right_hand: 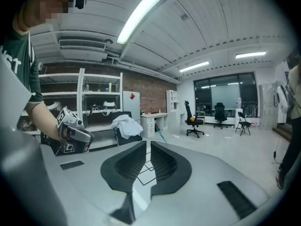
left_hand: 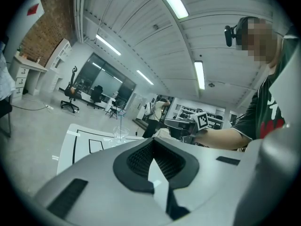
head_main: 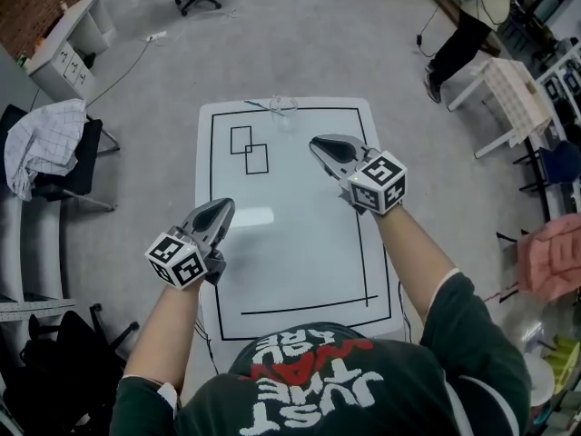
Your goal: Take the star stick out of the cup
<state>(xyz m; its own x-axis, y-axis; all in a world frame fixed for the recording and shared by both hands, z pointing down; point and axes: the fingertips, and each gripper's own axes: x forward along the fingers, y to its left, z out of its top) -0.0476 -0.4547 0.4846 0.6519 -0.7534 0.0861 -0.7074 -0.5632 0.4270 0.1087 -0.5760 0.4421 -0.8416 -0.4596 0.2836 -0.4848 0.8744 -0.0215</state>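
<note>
A clear cup (head_main: 283,108) stands at the far edge of the white table (head_main: 300,271), with the thin star stick (head_main: 261,106) leaning out of it to the left. In the left gripper view the cup (left_hand: 119,134) sits far ahead and the stick (left_hand: 119,120) rises from it. My left gripper (head_main: 226,205) hovers over the table's near left, jaws together and holding nothing. My right gripper (head_main: 315,142) is further forward at the right, a short way short of the cup, with only a thin slit between its empty jaws. The right gripper view does not show the cup.
Two overlapping black rectangles (head_main: 250,150) are drawn on the table between the grippers and the cup. A chair draped with cloth (head_main: 45,148) stands to the left. A white desk (head_main: 517,94) and a standing person (head_main: 463,34) are at the far right.
</note>
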